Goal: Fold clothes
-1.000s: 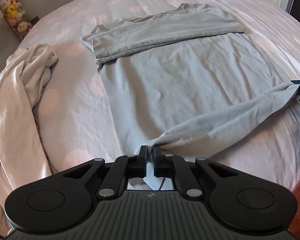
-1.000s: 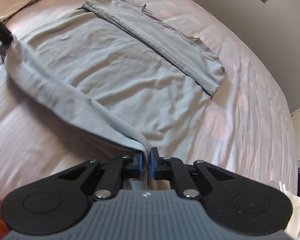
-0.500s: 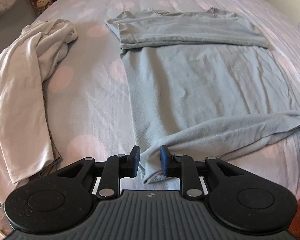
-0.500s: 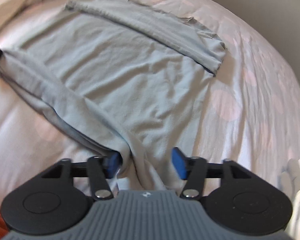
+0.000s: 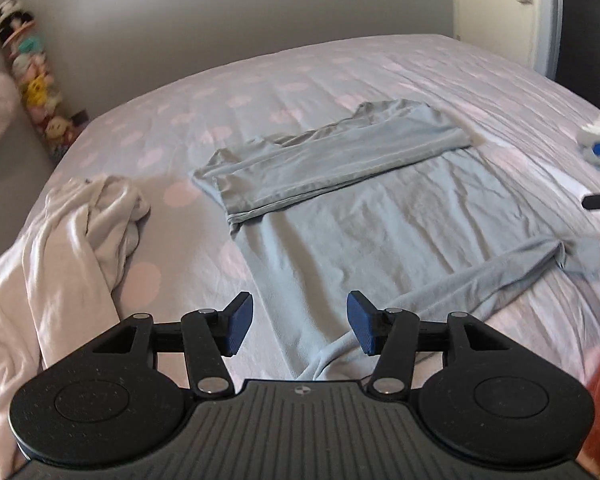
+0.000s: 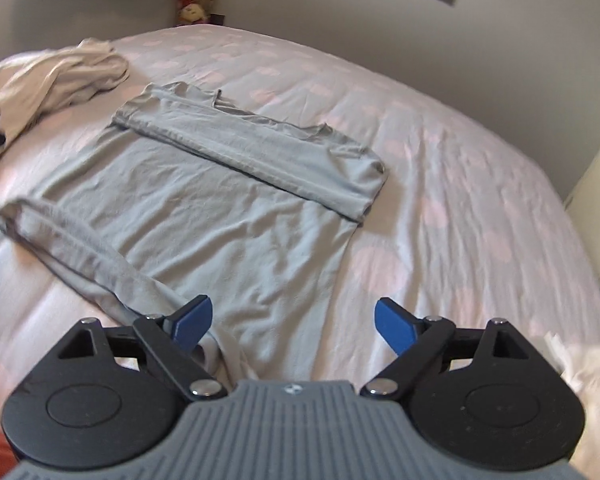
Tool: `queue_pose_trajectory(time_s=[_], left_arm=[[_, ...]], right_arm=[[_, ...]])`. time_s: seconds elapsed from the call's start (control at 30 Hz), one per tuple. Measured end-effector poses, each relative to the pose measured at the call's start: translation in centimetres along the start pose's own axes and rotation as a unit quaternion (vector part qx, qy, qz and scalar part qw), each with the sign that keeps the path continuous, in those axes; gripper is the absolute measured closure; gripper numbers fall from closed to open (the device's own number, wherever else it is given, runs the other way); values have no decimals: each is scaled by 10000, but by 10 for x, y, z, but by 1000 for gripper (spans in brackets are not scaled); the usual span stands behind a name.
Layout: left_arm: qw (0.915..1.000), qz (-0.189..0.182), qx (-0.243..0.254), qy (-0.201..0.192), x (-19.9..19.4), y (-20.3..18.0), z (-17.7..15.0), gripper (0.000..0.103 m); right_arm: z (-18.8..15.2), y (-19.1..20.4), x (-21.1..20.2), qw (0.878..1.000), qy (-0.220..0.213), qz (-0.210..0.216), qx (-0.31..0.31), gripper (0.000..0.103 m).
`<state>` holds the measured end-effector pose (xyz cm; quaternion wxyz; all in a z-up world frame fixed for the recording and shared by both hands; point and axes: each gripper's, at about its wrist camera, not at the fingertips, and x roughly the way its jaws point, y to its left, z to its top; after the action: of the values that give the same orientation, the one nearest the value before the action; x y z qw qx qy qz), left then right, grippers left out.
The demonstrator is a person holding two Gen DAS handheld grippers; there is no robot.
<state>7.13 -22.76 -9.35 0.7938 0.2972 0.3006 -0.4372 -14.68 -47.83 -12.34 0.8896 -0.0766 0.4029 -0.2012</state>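
Opening both sets of jaws, nothing pinched. My left gripper (image 5: pixel 300 322) and right gripper (image 6: pixel 293 324) hang over bed (image 5: pixel 340 68). Grey shirt (image 5: pixel 380 216) lies flat at 12 o'clock, near edge bunched. Cream clothes (image 5: pixel 72 248) heaped at 9 o'clock.

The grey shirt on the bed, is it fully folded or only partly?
Only partly. The grey shirt has its far edge folded over and a rolled strip along the near edge; the middle lies spread flat on the bed.
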Motion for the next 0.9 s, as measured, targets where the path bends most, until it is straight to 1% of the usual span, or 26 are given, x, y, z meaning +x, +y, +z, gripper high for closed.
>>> queue_pose_trajectory(time_s=[0.07,0.13,0.17,0.2,0.27,0.33,0.37,0.4,0.47,0.53,0.6,0.63,0.67,0.73,0.8,0.9], left_arm=[[9979,-33,642,76,0,-7,-3,53],[9898,-38,1404,241,3,-18,-9,53],[9839,-57,1758,320,5,-24,-14,53],[9761,-71,2136,398,8,-31,-20,53],[9594,-54,2762,562,16,-42,-31,53],[9452,-13,3190,696,25,-50,-42,54],[9424,-7,3258,756,30,-50,-45,55],[9418,-16,3265,804,35,-49,-47,57],[9430,-135,3211,863,41,-48,-50,58],[9391,-229,3314,885,45,-49,-52,61],[9336,-238,3490,775,46,-53,-56,61],[9319,-233,3547,727,47,-54,-57,67],[9321,-183,3548,705,50,-55,-56,73],[9374,-110,3407,712,54,-53,-52,88],[9433,-130,3242,699,54,-49,-48,97],[9473,0,3155,552,50,-47,-47,103]], right_arm=[[-6,4,0,9988,61,-47,-487,13],[-13,4,0,9970,144,61,-762,13],[-17,5,0,9963,217,104,-821,13],[-21,5,1,9961,315,146,-805,13],[-28,5,4,9970,470,218,-582,13],[-33,7,7,9969,556,240,-500,15],[-34,9,6,9969,519,206,-545,15],[-34,11,6,9968,492,233,-588,15],[-35,16,5,9963,440,285,-681,15],[-37,21,8,9950,469,317,-826,15],[-37,24,11,9938,511,304,-935,16],[-37,25,12,9936,513,317,-959,17],[-37,24,13,9934,526,336,-962,18],[-37,24,14,9931,551,379,-966,25],[-38,23,15,9928,584,457,-939,39],[-39,21,14,9919,622,643,-908,41]])
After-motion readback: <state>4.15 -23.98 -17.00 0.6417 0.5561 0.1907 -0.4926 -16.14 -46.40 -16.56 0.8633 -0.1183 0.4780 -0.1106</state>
